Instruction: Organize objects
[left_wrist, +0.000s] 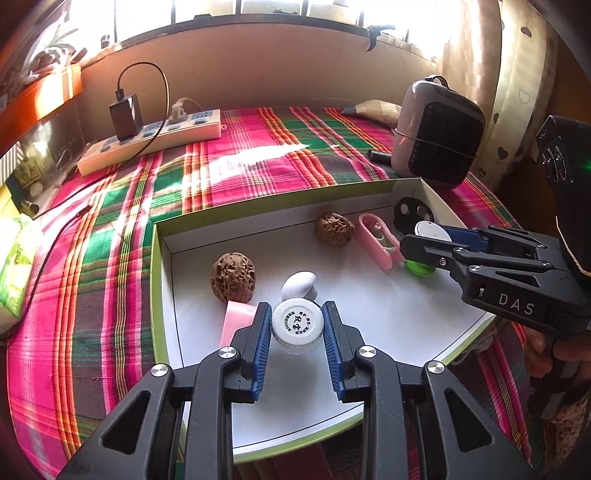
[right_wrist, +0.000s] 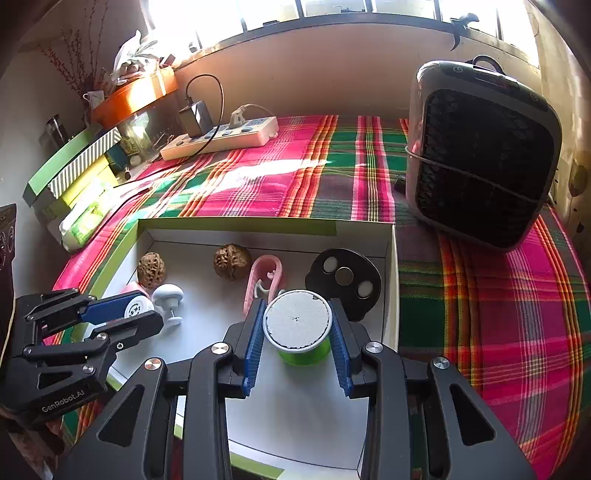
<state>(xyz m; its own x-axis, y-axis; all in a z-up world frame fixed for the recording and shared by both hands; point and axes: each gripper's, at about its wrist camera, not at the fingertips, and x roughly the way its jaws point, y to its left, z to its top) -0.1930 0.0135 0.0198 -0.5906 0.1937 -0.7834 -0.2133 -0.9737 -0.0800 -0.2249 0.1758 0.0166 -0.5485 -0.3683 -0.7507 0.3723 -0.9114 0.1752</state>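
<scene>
Inside the white box (left_wrist: 369, 332), in the left wrist view, the left hand-held gripper (left_wrist: 297, 325) is clamped on a white-capped bottle (left_wrist: 297, 322) beside a walnut (left_wrist: 232, 277). In the right wrist view, the right hand-held gripper (right_wrist: 297, 325) is clamped on a green spool (right_wrist: 298, 326), in that box near a black disc (right_wrist: 345, 280).

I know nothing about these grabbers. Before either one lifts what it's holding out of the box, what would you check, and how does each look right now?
1. Left gripper pads against the white-capped bottle: ok.
2. Right gripper pads against the green spool: ok.
3. Firmness of both grips: cannot tell.
4. Pink block touching the left finger, may get dragged: not ok.
5. Pink clip apart from the spool: ok.
6. Space between the two grippers: ok.
</scene>
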